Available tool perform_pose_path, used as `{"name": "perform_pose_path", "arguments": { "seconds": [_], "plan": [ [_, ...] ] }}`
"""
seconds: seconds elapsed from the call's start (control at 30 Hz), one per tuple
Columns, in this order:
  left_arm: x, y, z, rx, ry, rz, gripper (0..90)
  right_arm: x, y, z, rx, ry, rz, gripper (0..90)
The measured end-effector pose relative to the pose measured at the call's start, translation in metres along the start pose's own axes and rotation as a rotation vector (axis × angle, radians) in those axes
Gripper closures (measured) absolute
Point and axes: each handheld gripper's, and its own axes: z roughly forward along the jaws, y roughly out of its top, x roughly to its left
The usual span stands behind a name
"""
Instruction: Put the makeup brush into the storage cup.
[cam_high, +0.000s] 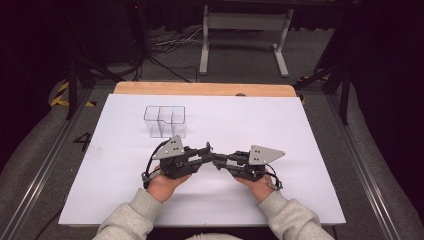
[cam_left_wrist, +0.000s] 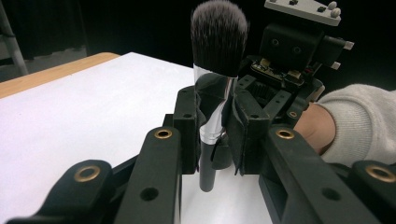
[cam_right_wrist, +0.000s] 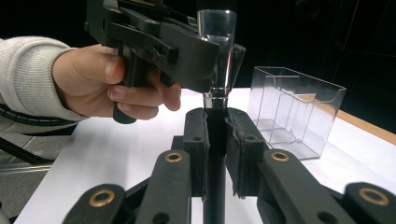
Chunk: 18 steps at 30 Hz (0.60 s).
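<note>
Centre of high view, both grippers meet tip to tip over white table (cam_high: 280, 125). Left gripper (cam_left_wrist: 214, 135) jaws clamped on makeup brush (cam_left_wrist: 218, 42) at silver ferrule, bristles up. Right gripper (cam_right_wrist: 215, 154) jaws pinch black handle lower down. Clear organizer (cam_high: 165, 121) just above, upper left.

We are looking at what seems to be a lab or recording studio rather than a home. Black curtains are hanging all around, keeping the background dark. The desk (cam_high: 90, 165) is wearing a plain white sheet over a wooden top, and metal rails (cam_high: 37, 170) are running along the grey floor on both sides. Cables (cam_high: 165, 47) are trailing across the floor beyond it, beside a white metal stand (cam_high: 245, 37). Yellow-and-black tape (cam_high: 62, 95) is marking the floor, though we are seeing it poorly.
</note>
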Motion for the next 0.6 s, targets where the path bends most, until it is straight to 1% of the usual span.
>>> {"name": "perform_pose_path", "arguments": {
  "seconds": [0.13,0.17,0.23,0.27,0.3,0.37,0.4,0.43,0.47,0.5,0.53,0.6],
  "plan": [
    [-0.001,0.001,-0.001,-0.002,0.000,-0.003,75.5,0.001,0.001,0.000,-0.003,0.001,-0.001,78.2],
    [-0.001,0.002,-0.001,-0.002,-0.002,0.003,75.6,0.001,0.002,0.000,-0.003,0.000,-0.004,74.2],
    [-0.002,0.004,-0.002,-0.006,-0.004,0.007,75.6,0.001,0.004,-0.001,-0.009,-0.019,-0.012,57.4],
    [-0.003,0.005,-0.003,-0.011,0.000,0.010,75.6,0.001,0.005,-0.001,-0.008,-0.035,-0.021,51.6],
    [-0.003,0.006,-0.003,-0.014,0.002,0.015,75.6,0.002,0.006,-0.002,-0.010,-0.048,-0.019,41.1],
    [-0.003,0.007,-0.005,-0.018,0.006,0.015,75.6,0.001,0.009,-0.003,-0.018,-0.049,-0.006,36.1],
    [-0.003,0.009,-0.006,-0.015,0.012,0.019,75.6,0.001,0.010,-0.005,-0.023,-0.048,-0.009,32.9],
    [-0.003,0.010,-0.007,-0.016,0.015,0.018,75.7,0.002,0.011,-0.006,-0.027,-0.060,-0.019,27.3],
    [-0.002,0.011,-0.008,-0.016,0.017,0.018,75.7,0.002,0.012,-0.007,-0.029,-0.073,-0.018,21.2],
    [-0.001,0.013,-0.009,-0.016,0.022,0.023,75.7,0.002,0.013,-0.008,-0.033,-0.086,-0.005,17.5],
    [0.000,0.014,-0.010,-0.015,0.026,0.021,75.7,0.001,0.014,-0.009,-0.036,-0.097,0.009,15.7],
    [0.002,0.017,-0.012,-0.016,0.039,0.023,75.7,0.001,0.015,-0.013,-0.045,-0.122,0.022,11.7]
  ]
}}
